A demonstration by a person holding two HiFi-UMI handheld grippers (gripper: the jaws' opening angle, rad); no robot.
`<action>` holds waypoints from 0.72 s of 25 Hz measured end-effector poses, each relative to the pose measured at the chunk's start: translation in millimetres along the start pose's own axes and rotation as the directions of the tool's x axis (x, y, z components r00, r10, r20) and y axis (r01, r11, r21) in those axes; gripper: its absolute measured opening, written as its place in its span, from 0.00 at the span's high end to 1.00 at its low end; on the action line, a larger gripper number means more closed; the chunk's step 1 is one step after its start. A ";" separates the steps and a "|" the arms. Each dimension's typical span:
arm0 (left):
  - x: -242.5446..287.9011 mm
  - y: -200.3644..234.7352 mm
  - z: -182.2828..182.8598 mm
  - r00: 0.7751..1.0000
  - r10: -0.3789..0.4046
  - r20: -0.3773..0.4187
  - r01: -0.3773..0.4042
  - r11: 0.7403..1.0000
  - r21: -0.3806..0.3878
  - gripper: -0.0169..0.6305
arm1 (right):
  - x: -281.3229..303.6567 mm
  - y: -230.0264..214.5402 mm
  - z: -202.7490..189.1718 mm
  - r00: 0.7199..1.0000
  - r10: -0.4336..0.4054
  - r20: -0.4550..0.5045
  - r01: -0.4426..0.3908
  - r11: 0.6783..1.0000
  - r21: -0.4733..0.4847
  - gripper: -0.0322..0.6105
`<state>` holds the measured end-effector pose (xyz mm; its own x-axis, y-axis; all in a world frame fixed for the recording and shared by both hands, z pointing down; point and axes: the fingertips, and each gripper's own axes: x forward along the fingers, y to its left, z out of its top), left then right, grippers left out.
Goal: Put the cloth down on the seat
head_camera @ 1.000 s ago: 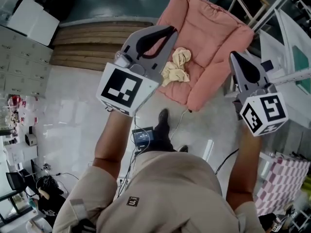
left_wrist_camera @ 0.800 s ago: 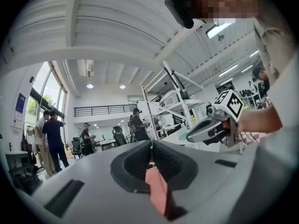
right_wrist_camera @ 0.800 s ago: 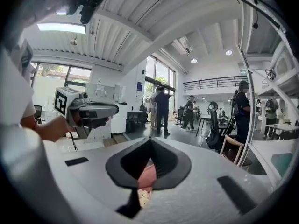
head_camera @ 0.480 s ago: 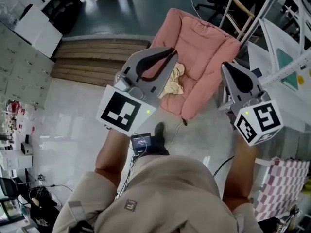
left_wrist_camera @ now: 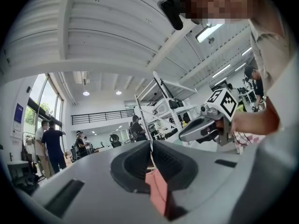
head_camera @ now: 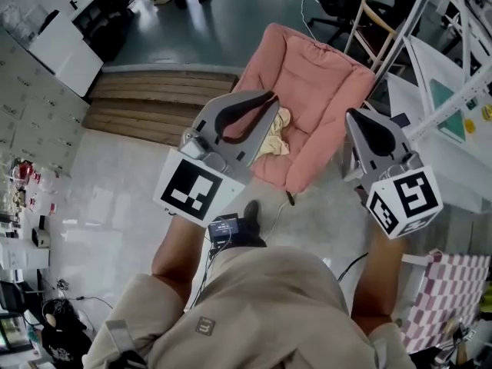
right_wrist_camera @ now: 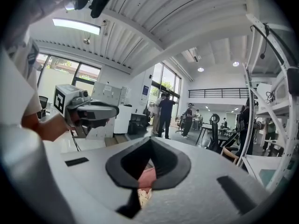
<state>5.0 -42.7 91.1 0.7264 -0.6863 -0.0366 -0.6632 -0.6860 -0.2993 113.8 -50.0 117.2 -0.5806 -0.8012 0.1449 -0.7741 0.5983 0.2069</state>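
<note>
A crumpled cream cloth [head_camera: 277, 134] lies on the seat of the pink padded chair [head_camera: 319, 83], with nothing holding it. My left gripper [head_camera: 272, 95] hangs above the chair's near left side and hides part of the cloth; its jaws are shut and empty. My right gripper [head_camera: 350, 114] hovers beside the chair's right arm, jaws together, empty. In the left gripper view my left gripper [left_wrist_camera: 150, 142] shows closed tips over a strip of pink chair [left_wrist_camera: 157, 188]. In the right gripper view my right gripper [right_wrist_camera: 150, 139] frames the chair [right_wrist_camera: 147, 176] and a bit of cloth [right_wrist_camera: 143, 197].
Wooden steps [head_camera: 150, 98] lie left of the chair. A white metal rack [head_camera: 442, 91] and a wooden chair [head_camera: 377, 25] stand to the right. A checkered cloth [head_camera: 450, 290] sits at lower right. People [right_wrist_camera: 164, 110] stand farther back in the hall.
Both grippers have lifted and drawn back from the chair, staying shut. The cloth rests on the seat as before, now partly covered by the left gripper in the head view.
</note>
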 end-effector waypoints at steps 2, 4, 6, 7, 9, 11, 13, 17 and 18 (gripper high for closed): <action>-3.1 -2.3 0.1 1.000 0.001 -0.001 -0.001 1.000 -0.002 0.95 | -2.8 2.4 -0.9 1.000 0.001 -0.005 -0.001 1.000 0.003 0.97; -6.1 -4.3 -0.8 1.000 0.003 -0.002 -0.003 1.000 -0.006 0.95 | -5.1 5.1 -2.5 1.000 0.003 -0.008 -0.003 1.000 0.007 0.97; -9.2 -5.5 -1.9 1.000 0.005 -0.006 -0.005 1.000 -0.007 0.95 | -6.5 7.6 -3.7 1.000 0.005 -0.010 -0.005 1.000 0.010 0.97; -10.8 -5.5 -2.4 1.000 0.007 -0.008 -0.007 1.000 -0.007 0.95 | -6.6 8.9 -4.0 1.000 0.007 -0.011 -0.007 1.000 0.012 0.97; -14.5 -4.7 -3.4 1.000 0.011 -0.010 -0.011 1.000 -0.008 0.95 | -5.9 12.1 -4.6 1.000 0.011 -0.015 -0.010 1.000 0.014 0.97; -17.8 -3.3 -4.9 1.000 0.017 -0.013 -0.017 1.000 -0.008 0.95 | -4.8 15.3 -5.3 1.000 0.016 -0.018 -0.015 1.000 0.016 0.97; -19.9 -1.2 -6.6 1.000 0.022 -0.016 -0.022 1.000 -0.008 0.95 | -2.8 17.5 -6.0 1.000 0.020 -0.021 -0.019 1.000 0.017 0.97; -22.1 3.8 -10.0 1.000 0.024 -0.014 -0.024 1.000 -0.006 0.95 | 2.5 20.4 -8.1 0.999 0.020 -0.027 -0.020 1.000 0.017 0.97; -22.6 4.9 -11.1 1.000 0.024 -0.014 -0.024 1.000 -0.005 0.95 | 3.7 21.1 -8.7 0.999 0.020 -0.029 -0.020 1.000 0.018 0.97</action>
